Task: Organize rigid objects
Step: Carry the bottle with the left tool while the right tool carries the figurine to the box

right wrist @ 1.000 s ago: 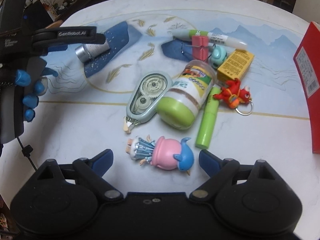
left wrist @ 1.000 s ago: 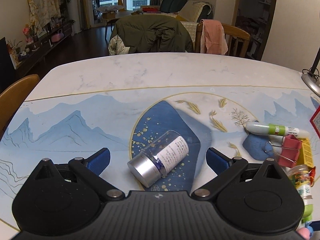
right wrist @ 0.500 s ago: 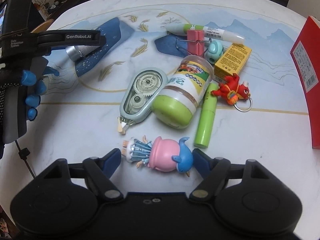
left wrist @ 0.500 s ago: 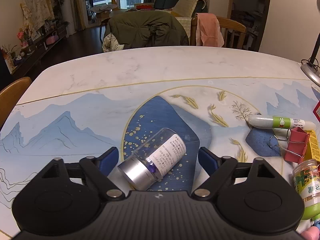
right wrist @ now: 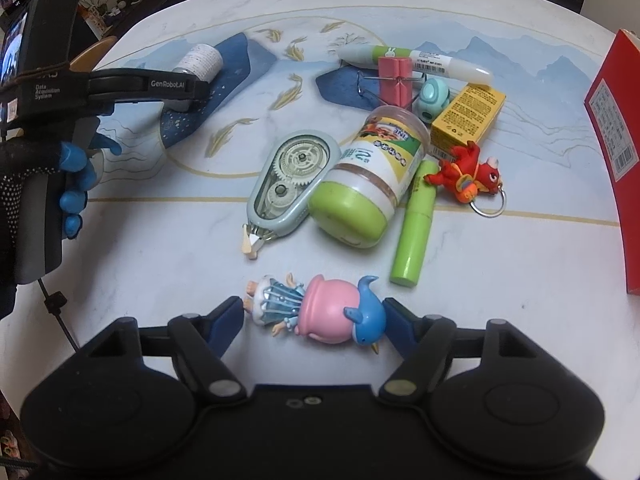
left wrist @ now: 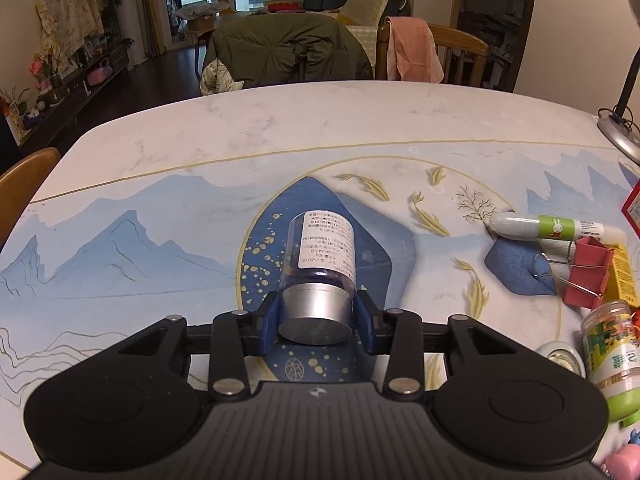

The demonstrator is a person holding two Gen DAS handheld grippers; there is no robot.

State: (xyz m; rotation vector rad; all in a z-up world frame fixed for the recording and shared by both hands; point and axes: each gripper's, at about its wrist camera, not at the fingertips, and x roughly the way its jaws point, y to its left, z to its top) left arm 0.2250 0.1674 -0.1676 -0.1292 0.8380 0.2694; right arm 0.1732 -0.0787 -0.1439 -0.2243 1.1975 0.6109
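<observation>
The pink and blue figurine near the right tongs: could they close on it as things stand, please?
Probably yes. The figurine lies on its side between the open right tongs, one blue pad at each end, and nothing sits between pads and toy. The green tube lies clear beyond.

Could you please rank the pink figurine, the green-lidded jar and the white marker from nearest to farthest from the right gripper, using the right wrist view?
1. Pink figurine: between the jaws of the right gripper.
2. Green-lidded jar: mid-table, just beyond.
3. White marker: far side, behind the pink binder clip.
</observation>
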